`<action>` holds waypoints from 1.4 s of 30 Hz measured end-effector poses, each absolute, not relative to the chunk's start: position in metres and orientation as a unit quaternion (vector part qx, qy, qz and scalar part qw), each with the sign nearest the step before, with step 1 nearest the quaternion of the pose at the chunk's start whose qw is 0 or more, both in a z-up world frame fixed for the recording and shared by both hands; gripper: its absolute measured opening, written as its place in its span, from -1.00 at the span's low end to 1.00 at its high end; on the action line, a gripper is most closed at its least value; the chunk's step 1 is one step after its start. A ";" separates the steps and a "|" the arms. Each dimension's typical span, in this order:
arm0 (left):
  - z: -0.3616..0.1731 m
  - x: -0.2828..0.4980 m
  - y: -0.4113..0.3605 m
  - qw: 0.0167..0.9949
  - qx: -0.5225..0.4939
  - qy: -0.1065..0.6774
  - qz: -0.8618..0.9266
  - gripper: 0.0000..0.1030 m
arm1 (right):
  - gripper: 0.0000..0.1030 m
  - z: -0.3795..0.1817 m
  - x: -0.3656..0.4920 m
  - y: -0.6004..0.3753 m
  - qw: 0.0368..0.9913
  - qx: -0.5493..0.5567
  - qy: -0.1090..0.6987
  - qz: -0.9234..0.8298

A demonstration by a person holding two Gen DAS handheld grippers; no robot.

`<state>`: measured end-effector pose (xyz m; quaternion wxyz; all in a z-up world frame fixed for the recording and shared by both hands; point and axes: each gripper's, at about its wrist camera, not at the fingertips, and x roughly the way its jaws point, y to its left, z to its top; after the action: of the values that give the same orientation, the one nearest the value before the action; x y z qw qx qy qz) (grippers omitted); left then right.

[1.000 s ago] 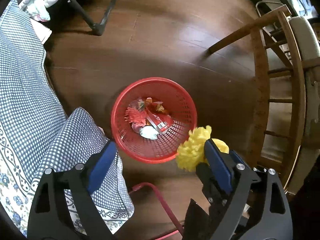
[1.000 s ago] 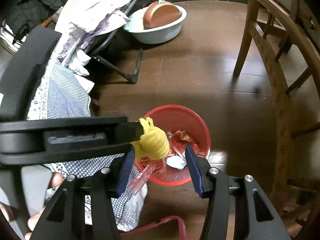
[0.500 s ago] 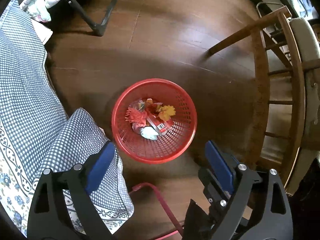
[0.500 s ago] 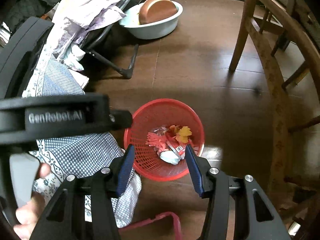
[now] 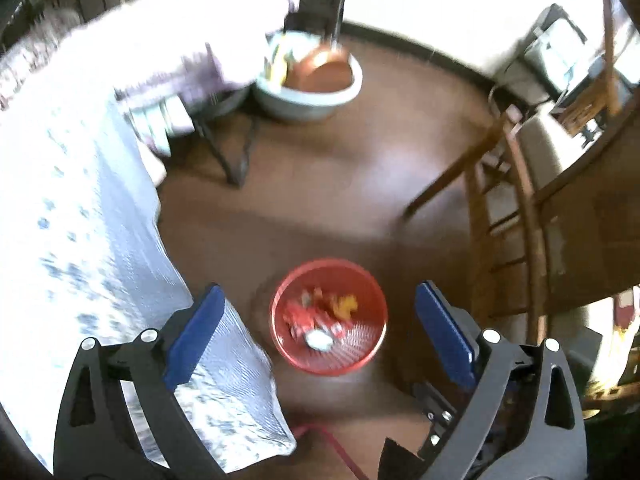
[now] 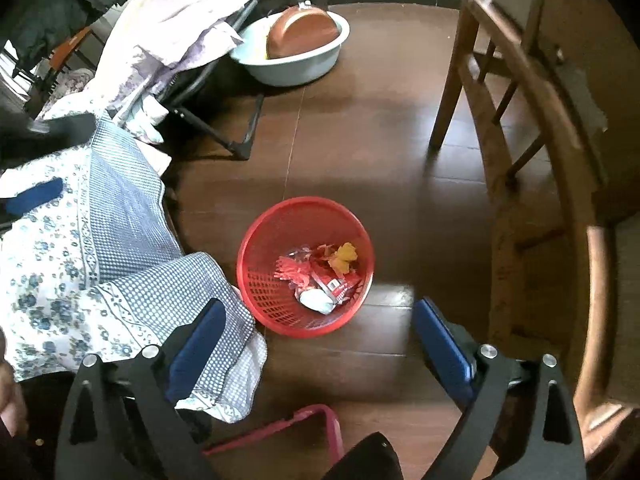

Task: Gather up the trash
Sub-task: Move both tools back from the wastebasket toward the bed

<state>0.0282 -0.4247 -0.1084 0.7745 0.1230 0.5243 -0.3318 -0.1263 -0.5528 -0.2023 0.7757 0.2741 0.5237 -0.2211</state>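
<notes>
Two grippers hang above the floor, each with jaws wide and nothing between them: left gripper (image 5: 316,336), right gripper (image 6: 318,344). The red basket (image 6: 256,256) stands on the dark wood floor (image 6: 360,140), near the checked cloth's (image 6: 132,216) edge. Trash (image 6: 320,276), including a yellow scrap (image 6: 346,256), lies inside, presumably dropped from above.

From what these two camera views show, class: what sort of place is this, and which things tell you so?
Probably a lived-in room of a home. A wooden chair stands on dark floorboards, patterned bedding or cloth lies at the left, and a washbasin holding a pan sits on the floor beyond the red trash basket.
</notes>
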 end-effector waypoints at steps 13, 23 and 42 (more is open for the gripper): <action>0.005 0.080 -0.228 0.900 0.077 0.392 -0.176 0.86 | 0.83 -0.108 -0.046 -0.439 0.850 0.177 0.484 -0.106; 0.009 0.181 -0.023 0.927 0.006 0.366 0.078 0.86 | 0.88 -0.049 0.070 -0.287 0.886 0.105 0.449 0.052; -0.003 0.189 0.056 0.920 -0.065 0.367 0.120 0.86 | 0.88 -0.045 0.145 -0.181 0.896 0.074 0.429 0.088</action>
<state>0.1888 0.0561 -0.0028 0.9202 -0.0646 0.3669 0.1200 0.1451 -0.1810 -0.0450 0.8959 0.0742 0.4291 0.0882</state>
